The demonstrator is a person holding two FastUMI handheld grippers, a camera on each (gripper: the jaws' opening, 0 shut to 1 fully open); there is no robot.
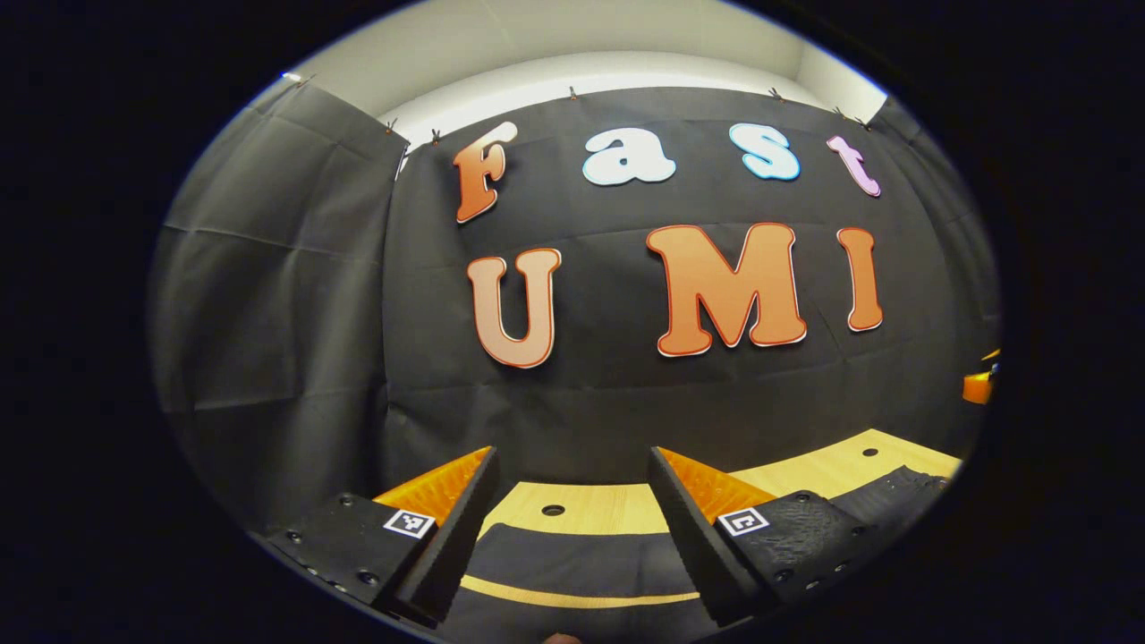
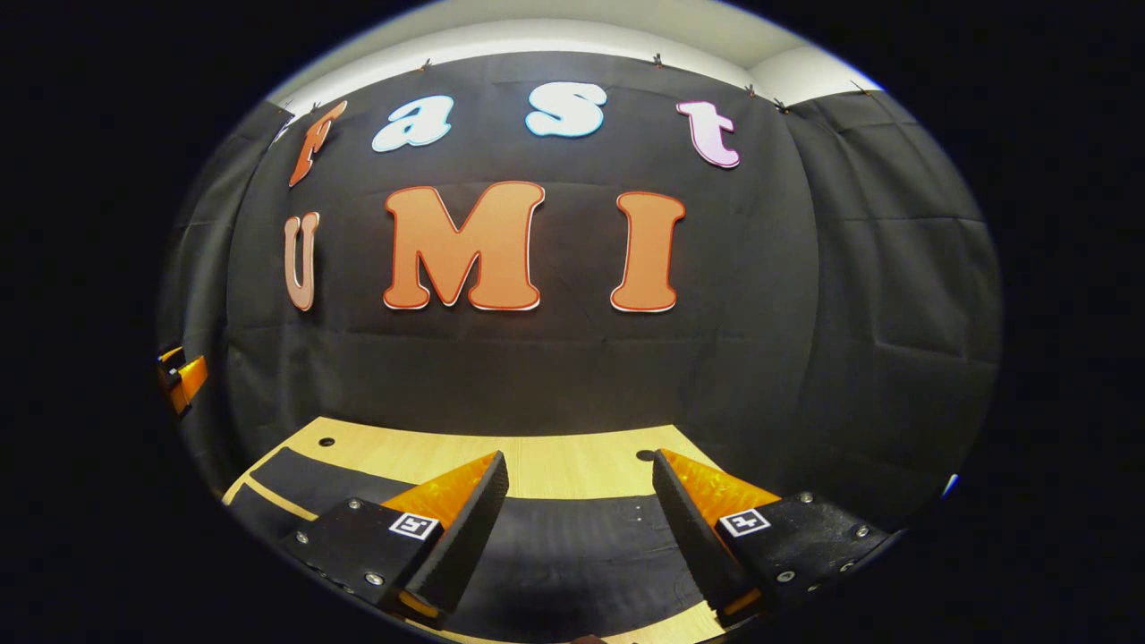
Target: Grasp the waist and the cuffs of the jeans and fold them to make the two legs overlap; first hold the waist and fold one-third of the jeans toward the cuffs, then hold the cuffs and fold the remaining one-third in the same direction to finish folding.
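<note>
Dark jeans (image 1: 572, 559) lie flat on the pale wooden table (image 1: 608, 505), running under my left gripper (image 1: 572, 456) and off to the right, where a rumpled part (image 1: 894, 487) shows. A thin pale strip crosses the dark cloth near the bottom. The left gripper hangs open above the cloth with nothing between its fingers. In the right gripper view the jeans (image 2: 572, 546) spread across the table (image 2: 555, 461) below my right gripper (image 2: 579, 456), which is also open and holds nothing. Both cameras face the booth's back wall.
The table has small round holes (image 1: 553, 510) (image 2: 326, 442) near its far edge, which meets the black cloth wall. The other gripper shows at the right edge of the left gripper view (image 1: 979, 385) and at the left edge of the right gripper view (image 2: 183, 376).
</note>
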